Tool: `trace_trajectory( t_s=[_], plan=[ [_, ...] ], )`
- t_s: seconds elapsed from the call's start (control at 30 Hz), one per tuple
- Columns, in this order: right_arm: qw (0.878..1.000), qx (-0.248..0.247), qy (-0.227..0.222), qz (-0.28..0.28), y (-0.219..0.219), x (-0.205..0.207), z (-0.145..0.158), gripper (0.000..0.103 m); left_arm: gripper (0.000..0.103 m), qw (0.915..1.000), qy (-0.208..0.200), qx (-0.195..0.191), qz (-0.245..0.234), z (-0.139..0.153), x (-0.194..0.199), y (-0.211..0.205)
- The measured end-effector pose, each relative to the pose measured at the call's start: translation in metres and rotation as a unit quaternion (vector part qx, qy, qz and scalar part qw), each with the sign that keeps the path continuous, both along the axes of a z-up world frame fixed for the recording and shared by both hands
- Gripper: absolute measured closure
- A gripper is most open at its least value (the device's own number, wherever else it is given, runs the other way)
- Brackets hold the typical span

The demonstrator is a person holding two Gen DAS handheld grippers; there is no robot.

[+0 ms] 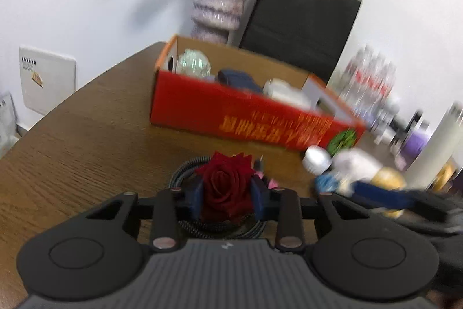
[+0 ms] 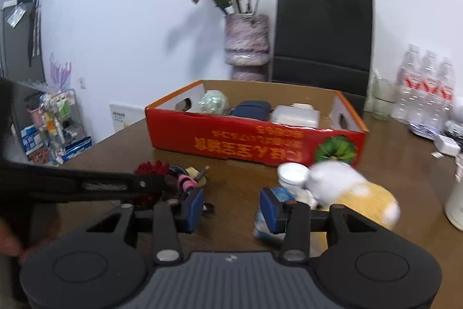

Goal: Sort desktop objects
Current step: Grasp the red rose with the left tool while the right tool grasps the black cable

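My left gripper (image 1: 228, 193) is shut on a dark red rose (image 1: 224, 181), with a blue pad pressing on each side. The rose sits over a coiled braided cable (image 1: 185, 173) on the brown table (image 1: 86, 135). My right gripper (image 2: 231, 207) is open, and only bare tabletop shows between its blue pads. Just beyond its right pad lie a blue-and-white packet (image 2: 282, 193), a white-lidded jar (image 2: 292, 174) and a white and yellow plush toy (image 2: 347, 187). Behind them stands a red cardboard box (image 2: 231, 141) holding a glass ball, a dark blue case and a white box.
A vase of dried flowers (image 2: 246, 45) and a black paper bag (image 2: 324, 34) stand behind the box. Water bottles (image 2: 425, 89), a white charger (image 2: 447, 145) and a white cylinder (image 2: 455, 201) crowd the right side. A small pink item (image 2: 186, 181) lies by the cable.
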State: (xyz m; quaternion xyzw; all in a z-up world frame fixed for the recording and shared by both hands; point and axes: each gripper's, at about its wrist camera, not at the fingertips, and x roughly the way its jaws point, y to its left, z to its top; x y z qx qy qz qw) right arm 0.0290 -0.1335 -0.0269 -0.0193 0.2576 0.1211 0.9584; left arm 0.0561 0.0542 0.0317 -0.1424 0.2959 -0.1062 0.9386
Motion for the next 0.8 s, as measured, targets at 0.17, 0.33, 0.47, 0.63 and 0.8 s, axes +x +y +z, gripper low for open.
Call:
trace_trajectory(
  t_s=[0.17, 0.33, 0.47, 0.63, 0.8],
  plan=[
    [0.999, -0.002, 0.023, 0.046, 0.031, 0.028, -0.006, 0.061, 0.069, 0.9988, -0.025, -0.013, 0.04, 0.025, -0.015, 0.024],
    [0.996, -0.047, 0.061, 0.042, 0.061, 0.055, -0.024, 0.077, 0.069, 0.9963, -0.037, 0.023, 0.074, 0.033, -0.029, 0.044],
    [0.997, -0.036, 0.059, 0.034, 0.056, 0.045, -0.024, 0.087, 0.068, 0.9958, -0.019, 0.028, 0.085, 0.026, -0.037, 0.051],
    [0.998, -0.029, 0.052, 0.018, 0.04, 0.009, -0.023, 0.087, 0.068, 0.9963, -0.001, 0.042, 0.075, 0.014, -0.042, 0.037],
    [0.999, -0.02, 0.035, -0.015, 0.016, -0.03, -0.01, 0.088, 0.068, 0.9981, -0.001, 0.052, 0.033, 0.011, -0.051, 0.012]
  ],
)
